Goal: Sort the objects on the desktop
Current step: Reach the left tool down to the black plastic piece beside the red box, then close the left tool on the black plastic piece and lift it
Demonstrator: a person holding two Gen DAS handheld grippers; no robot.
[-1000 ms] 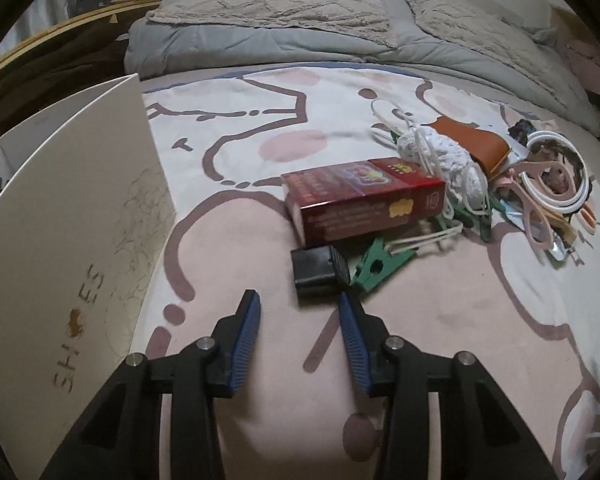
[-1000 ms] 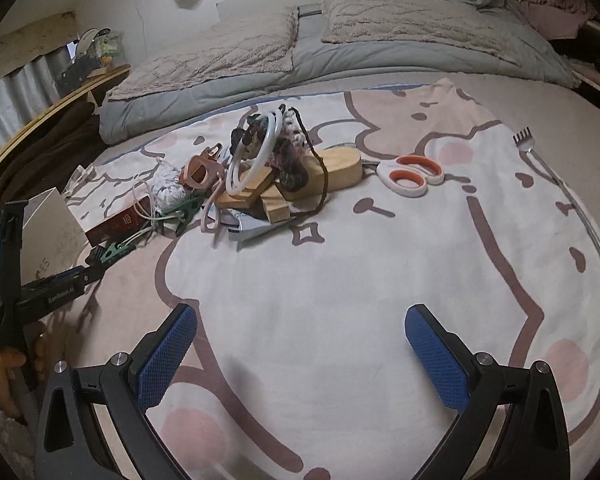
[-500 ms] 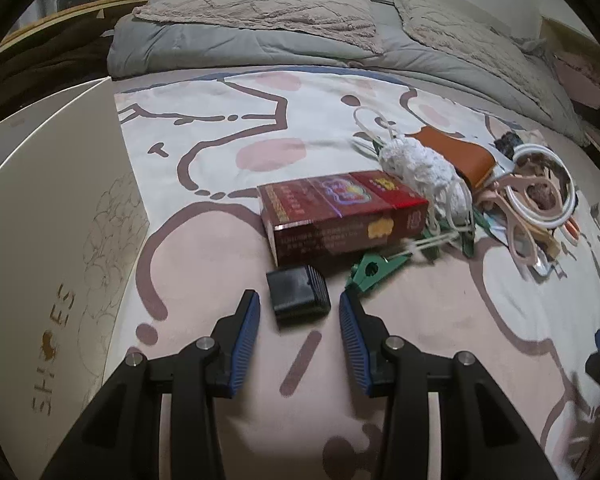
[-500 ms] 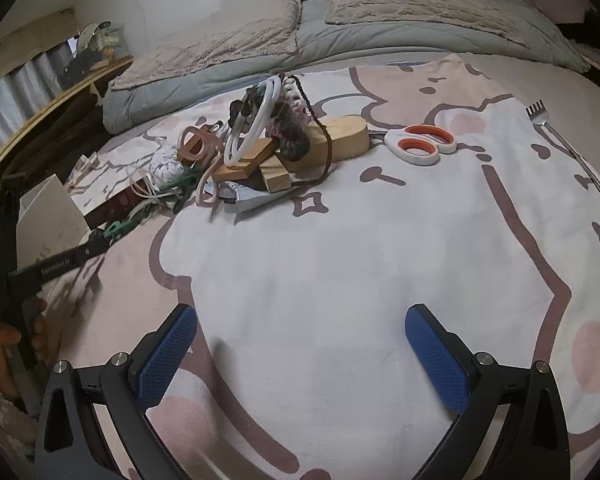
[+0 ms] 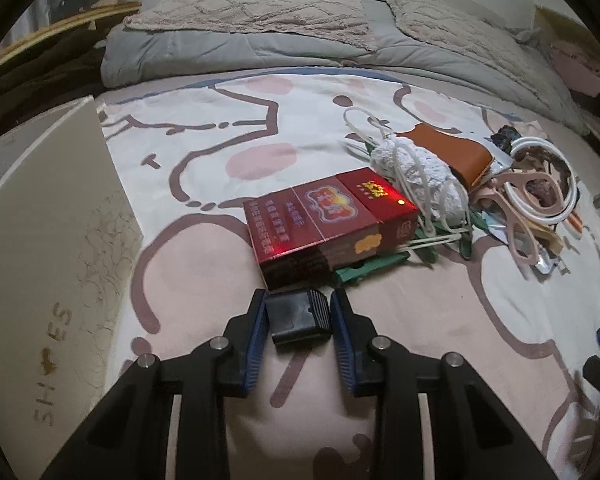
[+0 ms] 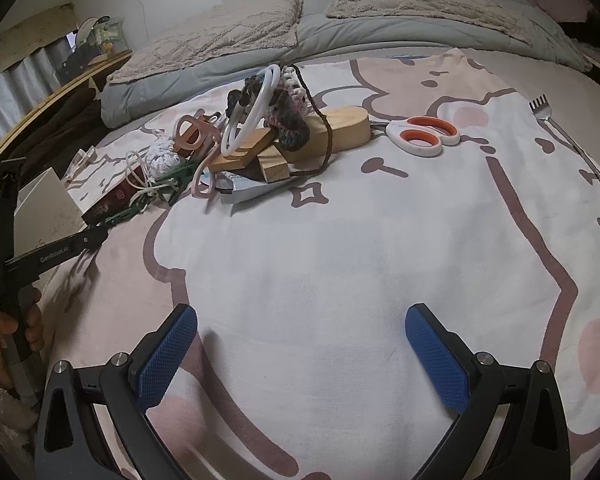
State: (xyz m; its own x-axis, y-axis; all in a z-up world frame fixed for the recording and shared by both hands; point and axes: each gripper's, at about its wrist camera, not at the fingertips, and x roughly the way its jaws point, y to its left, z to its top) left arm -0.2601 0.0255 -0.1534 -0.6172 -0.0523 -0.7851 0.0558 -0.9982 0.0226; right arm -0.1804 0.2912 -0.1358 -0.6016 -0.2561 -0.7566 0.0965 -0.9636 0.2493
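Black ribbed plastic block (image 5: 299,320), boxy, sits clamped between the closing left tool (image 5: 299,316)'s blue textured pads.

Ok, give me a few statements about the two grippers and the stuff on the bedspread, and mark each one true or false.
1. The left gripper has the small black block between its pads, its jaws having just been closing. True.
2. The right gripper is shut on the scissors. False: it is wide open over bare bedspread, and the scissors lie far ahead of it.
3. The red box lies just beyond the black block. True.
4. The scissors have blue handles. False: they are white with orange inside the loops.
5. A white shoe box stands to the left of the left gripper. True.
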